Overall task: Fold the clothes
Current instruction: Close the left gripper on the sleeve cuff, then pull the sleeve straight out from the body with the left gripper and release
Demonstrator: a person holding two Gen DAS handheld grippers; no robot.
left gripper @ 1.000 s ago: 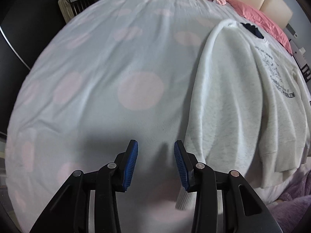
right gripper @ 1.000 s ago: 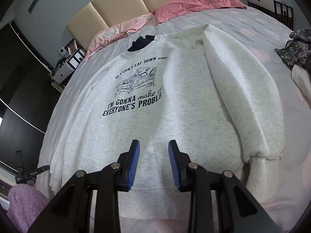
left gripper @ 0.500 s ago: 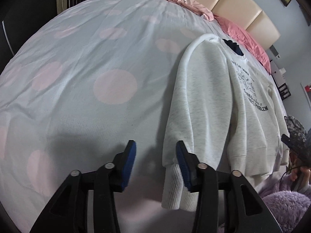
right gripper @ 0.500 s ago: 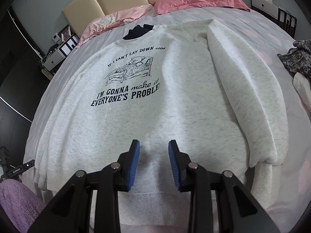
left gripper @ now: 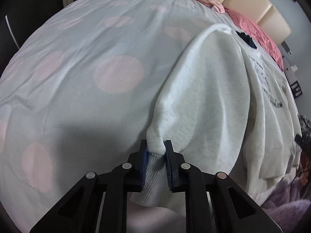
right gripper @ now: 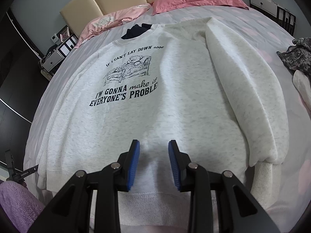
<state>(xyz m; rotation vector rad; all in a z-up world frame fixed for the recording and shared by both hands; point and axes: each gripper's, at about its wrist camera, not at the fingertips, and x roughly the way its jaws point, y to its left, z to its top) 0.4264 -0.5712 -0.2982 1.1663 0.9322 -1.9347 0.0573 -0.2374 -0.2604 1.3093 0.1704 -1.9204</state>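
Observation:
A light grey sweatshirt (right gripper: pixel 175 101) with dark printed text lies face up on the bed, its neck toward the headboard. Its right sleeve (right gripper: pixel 233 89) is folded down along the body. In the left wrist view the other sleeve (left gripper: pixel 204 101) runs toward me, and my left gripper (left gripper: pixel 155 145) is closing on its ribbed cuff (left gripper: pixel 153 176), with the blue pads pinching the fabric. My right gripper (right gripper: pixel 153 145) hovers open just above the lower hem (right gripper: pixel 155 200), with nothing between its fingers.
The bed cover (left gripper: pixel 97 73) is pale with pink dots. Pink pillows (right gripper: pixel 194 0) and a beige headboard (right gripper: pixel 120 2) lie at the far end. A dark patterned garment (right gripper: pixel 297 58) sits at the right. Purple fluffy fabric (right gripper: pixel 17 203) hangs at the near edge.
My left gripper has shifted right onto the sleeve cuff and its jaws have closed on it, lifting the fabric a little. The right gripper has held nearly still, open over the hem.

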